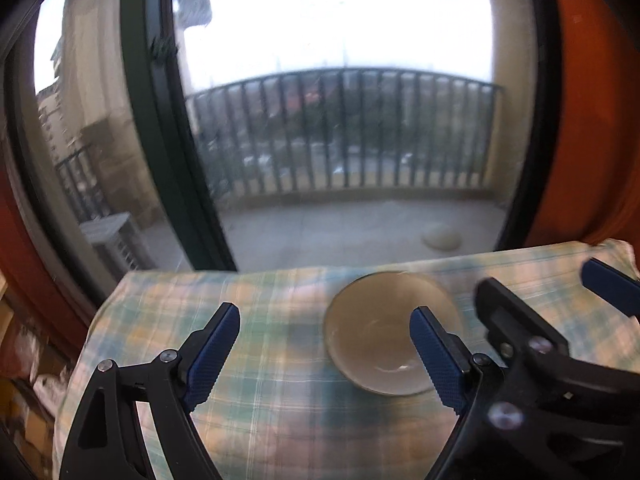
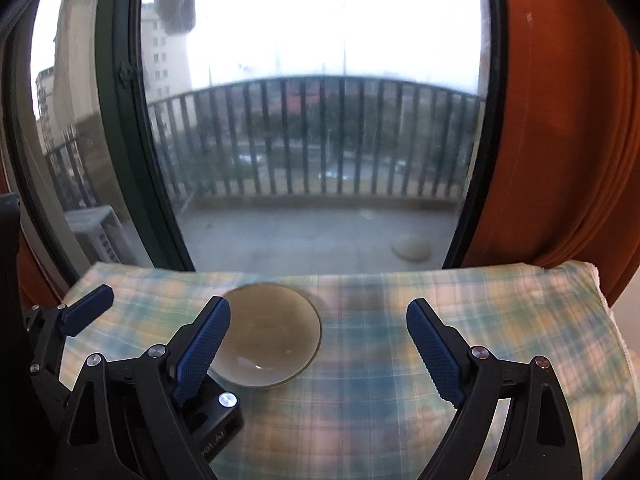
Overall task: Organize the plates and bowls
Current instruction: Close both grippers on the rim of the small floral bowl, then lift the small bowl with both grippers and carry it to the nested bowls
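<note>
A single pale beige bowl (image 1: 380, 332) stands upright and empty on a plaid cloth-covered table (image 1: 260, 380). My left gripper (image 1: 324, 336) is open and empty above the cloth, its right finger in front of the bowl's right side. In the right wrist view the same bowl (image 2: 272, 336) sits left of centre. My right gripper (image 2: 318, 332) is open and empty, its left finger over the bowl's left rim. The other gripper shows at each view's edge. No plates are in view.
The table (image 2: 440, 360) stands against a glass balcony door with a dark frame (image 1: 172, 140). Orange curtains (image 2: 560, 140) hang at the right. The cloth's far edge (image 1: 280, 270) runs along the glass. A white towel edge (image 2: 600, 280) shows at the table's right corner.
</note>
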Demonstrator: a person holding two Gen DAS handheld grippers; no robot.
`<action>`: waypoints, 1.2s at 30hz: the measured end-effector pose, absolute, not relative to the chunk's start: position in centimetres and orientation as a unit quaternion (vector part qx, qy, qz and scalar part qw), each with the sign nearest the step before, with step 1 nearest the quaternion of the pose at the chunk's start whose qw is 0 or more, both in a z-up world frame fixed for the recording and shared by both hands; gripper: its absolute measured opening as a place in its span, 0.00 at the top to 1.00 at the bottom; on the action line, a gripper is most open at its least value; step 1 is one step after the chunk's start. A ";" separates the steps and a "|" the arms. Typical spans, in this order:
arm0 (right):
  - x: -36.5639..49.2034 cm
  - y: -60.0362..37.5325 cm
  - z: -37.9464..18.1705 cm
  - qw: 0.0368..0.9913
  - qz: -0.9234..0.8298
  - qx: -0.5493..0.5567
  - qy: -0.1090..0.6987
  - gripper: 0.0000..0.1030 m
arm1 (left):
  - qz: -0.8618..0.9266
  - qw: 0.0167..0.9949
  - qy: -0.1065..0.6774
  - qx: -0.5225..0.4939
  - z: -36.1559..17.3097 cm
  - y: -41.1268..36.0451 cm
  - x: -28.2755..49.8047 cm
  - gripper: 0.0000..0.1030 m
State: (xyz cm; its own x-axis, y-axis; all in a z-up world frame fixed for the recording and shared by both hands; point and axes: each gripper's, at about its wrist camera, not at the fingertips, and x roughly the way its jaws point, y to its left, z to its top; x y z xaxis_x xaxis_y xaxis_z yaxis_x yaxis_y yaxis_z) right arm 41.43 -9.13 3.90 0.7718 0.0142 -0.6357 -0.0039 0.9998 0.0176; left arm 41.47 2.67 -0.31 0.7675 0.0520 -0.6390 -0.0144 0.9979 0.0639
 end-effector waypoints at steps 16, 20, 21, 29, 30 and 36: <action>46.4 -9.6 -2.5 0.927 0.009 0.010 0.375 0.35 | 0.025 0.931 0.361 0.037 -5.4 1.3 44.8 0.52; 47.0 -9.8 -3.7 0.920 0.011 0.008 0.392 0.51 | 0.027 0.925 0.378 0.029 -6.6 1.5 45.4 0.61; 47.2 -9.7 -4.0 0.918 0.014 0.007 0.396 0.56 | 0.029 0.924 0.379 0.033 -6.7 1.4 45.4 0.62; 47.8 -9.1 -5.0 0.915 0.025 0.006 0.404 0.78 | 0.023 0.922 0.386 0.031 -7.1 0.8 45.5 0.84; 47.9 -9.1 -5.0 0.915 0.025 0.006 0.403 0.79 | 0.023 0.921 0.387 0.031 -7.1 0.8 45.5 0.85; 48.0 -9.2 -5.2 0.915 0.014 0.004 0.403 0.87 | 0.027 0.922 0.384 0.040 -7.3 0.5 45.5 0.85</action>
